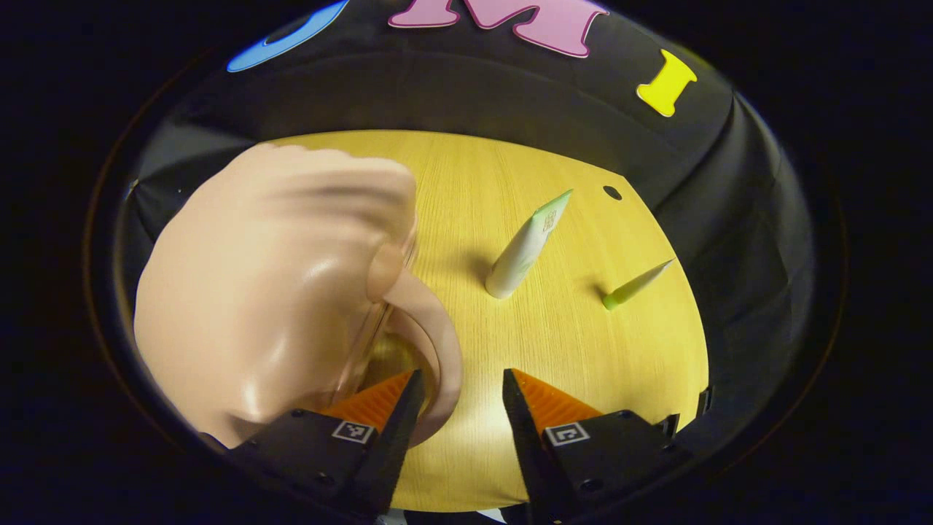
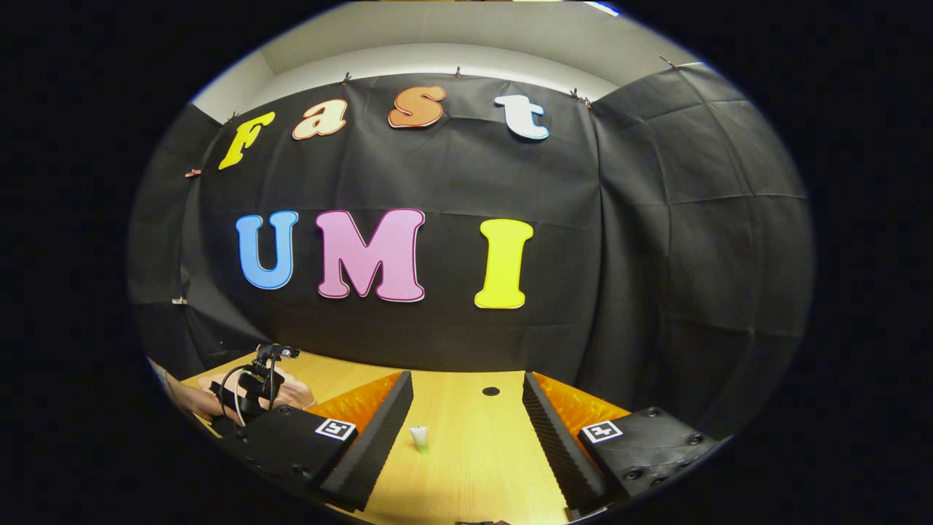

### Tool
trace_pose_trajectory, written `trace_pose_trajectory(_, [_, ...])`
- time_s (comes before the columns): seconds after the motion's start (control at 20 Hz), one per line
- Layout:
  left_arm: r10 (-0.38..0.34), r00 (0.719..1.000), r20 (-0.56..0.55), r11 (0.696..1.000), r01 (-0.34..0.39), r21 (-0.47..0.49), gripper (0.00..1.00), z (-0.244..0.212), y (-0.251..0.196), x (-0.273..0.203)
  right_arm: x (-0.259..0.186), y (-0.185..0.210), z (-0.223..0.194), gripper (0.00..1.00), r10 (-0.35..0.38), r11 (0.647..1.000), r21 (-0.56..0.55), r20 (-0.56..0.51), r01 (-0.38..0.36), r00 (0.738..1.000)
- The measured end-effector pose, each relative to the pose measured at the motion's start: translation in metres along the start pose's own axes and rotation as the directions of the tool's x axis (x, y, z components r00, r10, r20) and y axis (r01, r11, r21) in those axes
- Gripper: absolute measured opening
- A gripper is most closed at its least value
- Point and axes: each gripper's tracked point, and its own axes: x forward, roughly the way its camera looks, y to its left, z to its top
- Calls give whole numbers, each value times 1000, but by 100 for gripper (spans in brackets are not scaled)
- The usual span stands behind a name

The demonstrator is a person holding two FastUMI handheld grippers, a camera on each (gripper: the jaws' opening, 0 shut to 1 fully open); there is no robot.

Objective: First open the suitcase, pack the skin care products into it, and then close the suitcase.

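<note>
A peach suitcase, blurred, fills the left of the left gripper view, its curved handle arching toward me. My left gripper is open; its left finger lies against the handle's loop and the right finger is over bare table. A pale green-and-white tube and a smaller green tube stand cap-down on the wooden table to the right. My right gripper is open and empty, held high over the table, with a small tube beyond its fingers.
A dark round hole sits near the table's far edge, also the hole in the right gripper view. At the left of that view a hand holds the other gripper by the suitcase. Black cloth walls surround the table.
</note>
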Motion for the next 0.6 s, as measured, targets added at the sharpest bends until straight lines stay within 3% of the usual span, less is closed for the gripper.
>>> trace_pose_trajectory(0.05, [13,1000,2,1000,-13,-1,54,2,6,3,0,-2,-1,96,3,1000,8,-4,-3,1000])
trace_pose_trajectory(0.1, [-1,1000,6,1000,1,-11,48,3,6,4,-1,-3,0,96,6,1000,17,-5,-6,1000])
trace_pose_trajectory(0.15, [-22,1000,-2,1000,22,-16,27,4,3,-1,0,-5,0,96,6,1000,22,-4,-6,1000])
trace_pose_trajectory(0.25, [-29,999,24,998,28,54,22,13,-1,-15,1,-8,0,96,10,1000,24,3,-10,1000])
trace_pose_trajectory(0.3, [-4,998,61,991,-4,137,22,24,1,-28,4,-7,1,96,27,999,24,10,-27,1000])
trace_pose_trajectory(0.35, [22,995,96,982,-40,183,15,39,2,-42,6,-5,0,96,41,999,20,11,-42,999])
trace_pose_trajectory(0.45, [12,987,160,991,-33,126,15,78,5,-90,13,1,3,96,94,996,-8,27,-94,995])
trace_pose_trajectory(0.6, [57,968,245,987,-92,133,14,116,38,-138,20,9,9,96,151,988,-24,43,-150,988])
